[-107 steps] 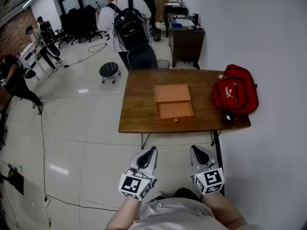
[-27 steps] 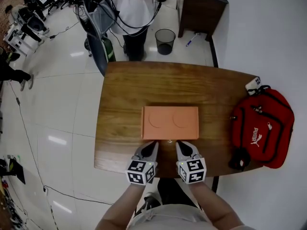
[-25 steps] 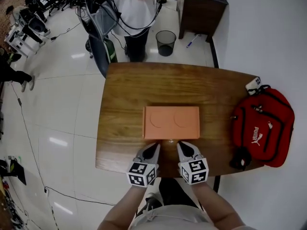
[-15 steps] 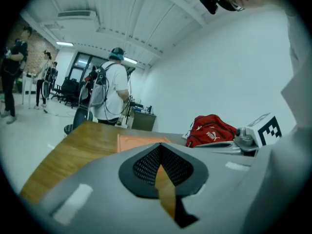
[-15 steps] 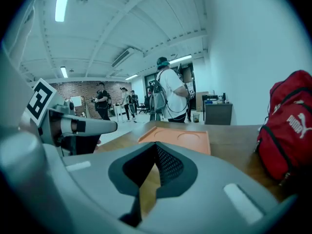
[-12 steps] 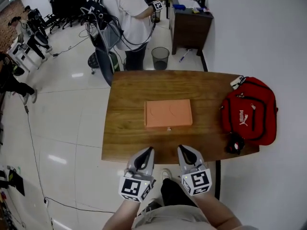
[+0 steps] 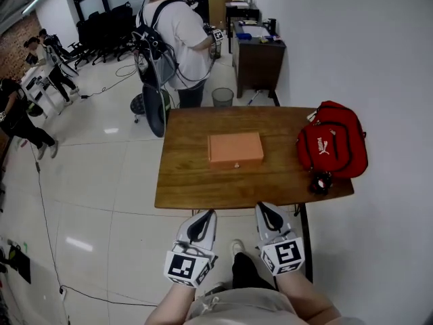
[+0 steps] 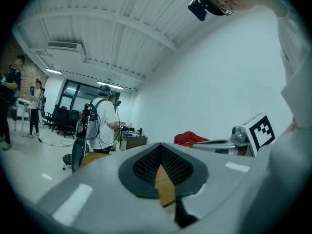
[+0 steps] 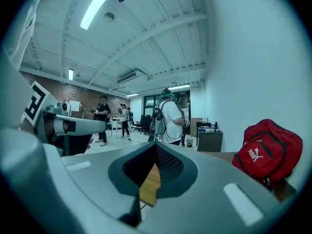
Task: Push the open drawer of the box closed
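The orange box (image 7: pixel 235 147) sits in the middle of the wooden table (image 7: pixel 196 181), its drawer flush with the front and the small knob (image 7: pixel 236 164) facing me. Both grippers hang off the table's near edge, well apart from the box. My left gripper (image 7: pixel 205 215) is shut with nothing in it, and so is my right gripper (image 7: pixel 264 209). In the left gripper view the left gripper (image 8: pixel 160 147) shows only a sliver of table wood between its closed pads. The right gripper view shows the same for the right gripper (image 9: pixel 155 165).
A red backpack (image 7: pixel 331 147) lies on the table's right end, with a small black object (image 7: pixel 319 181) beside it. Beyond the far edge stands a person (image 7: pixel 172 39) with a backpack, near a bin (image 7: pixel 222 97) and a dark cabinet (image 7: pixel 260 59). A white wall runs along the right.
The drawer stood open 4.3 s ago; a second ago both grippers were at the box's front with it closed. Since then both grippers have drawn back off the table.
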Action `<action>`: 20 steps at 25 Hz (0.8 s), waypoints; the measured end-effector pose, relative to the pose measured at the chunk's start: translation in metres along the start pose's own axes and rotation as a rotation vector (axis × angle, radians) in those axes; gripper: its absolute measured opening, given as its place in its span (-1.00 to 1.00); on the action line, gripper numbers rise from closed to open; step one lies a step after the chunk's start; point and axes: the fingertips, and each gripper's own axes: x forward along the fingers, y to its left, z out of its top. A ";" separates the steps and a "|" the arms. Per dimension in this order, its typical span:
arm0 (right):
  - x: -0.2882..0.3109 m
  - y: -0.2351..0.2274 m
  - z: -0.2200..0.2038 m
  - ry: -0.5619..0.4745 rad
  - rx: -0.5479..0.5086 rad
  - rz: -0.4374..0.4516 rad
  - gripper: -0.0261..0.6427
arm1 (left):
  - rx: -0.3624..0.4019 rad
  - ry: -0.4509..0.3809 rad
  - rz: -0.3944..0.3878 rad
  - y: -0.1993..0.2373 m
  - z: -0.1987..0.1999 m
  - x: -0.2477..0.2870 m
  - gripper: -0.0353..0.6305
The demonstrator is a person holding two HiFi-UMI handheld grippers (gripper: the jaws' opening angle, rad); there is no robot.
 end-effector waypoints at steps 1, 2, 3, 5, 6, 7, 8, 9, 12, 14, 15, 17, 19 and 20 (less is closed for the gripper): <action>-0.009 0.006 0.002 -0.008 -0.007 0.000 -0.90 | 0.008 -0.009 -0.003 -0.004 0.003 -0.009 -0.88; -0.019 0.013 0.003 -0.014 -0.013 0.000 -0.91 | 0.013 -0.017 -0.006 -0.009 0.006 -0.018 -0.88; -0.029 0.021 0.004 -0.017 -0.019 0.000 -0.90 | 0.016 -0.021 -0.009 -0.013 0.008 -0.028 -0.88; -0.047 0.035 0.006 -0.021 -0.022 -0.002 -0.90 | 0.018 -0.026 -0.018 -0.023 0.010 -0.046 -0.88; -0.056 0.041 0.007 -0.023 -0.021 -0.004 -0.91 | 0.020 -0.027 -0.026 -0.028 0.011 -0.055 -0.88; -0.063 0.046 0.007 -0.026 -0.017 -0.006 -0.90 | 0.022 -0.026 -0.033 -0.033 0.012 -0.063 -0.88; -0.070 0.051 0.008 -0.028 -0.013 -0.008 -0.91 | 0.024 -0.025 -0.040 -0.038 0.013 -0.070 -0.88; -0.076 0.055 0.009 -0.030 -0.009 -0.009 -0.90 | 0.026 -0.025 -0.045 -0.042 0.013 -0.075 -0.88; -0.089 0.062 0.013 -0.037 -0.012 -0.010 -0.90 | 0.026 -0.029 -0.053 -0.052 0.016 -0.086 -0.88; -0.094 0.063 0.016 -0.038 -0.013 -0.011 -0.91 | 0.026 -0.031 -0.053 -0.057 0.017 -0.090 -0.88; -0.095 0.062 0.016 -0.038 -0.010 -0.010 -0.91 | 0.025 -0.034 -0.052 -0.058 0.017 -0.090 -0.88; -0.097 0.061 0.018 -0.038 -0.007 -0.007 -0.91 | 0.019 -0.036 -0.049 -0.060 0.018 -0.089 -0.88; -0.100 0.060 0.020 -0.034 -0.008 0.003 -0.90 | 0.021 -0.032 -0.049 -0.063 0.021 -0.088 -0.88; -0.102 0.060 0.021 -0.032 -0.011 0.011 -0.91 | 0.024 -0.031 -0.049 -0.066 0.022 -0.086 -0.88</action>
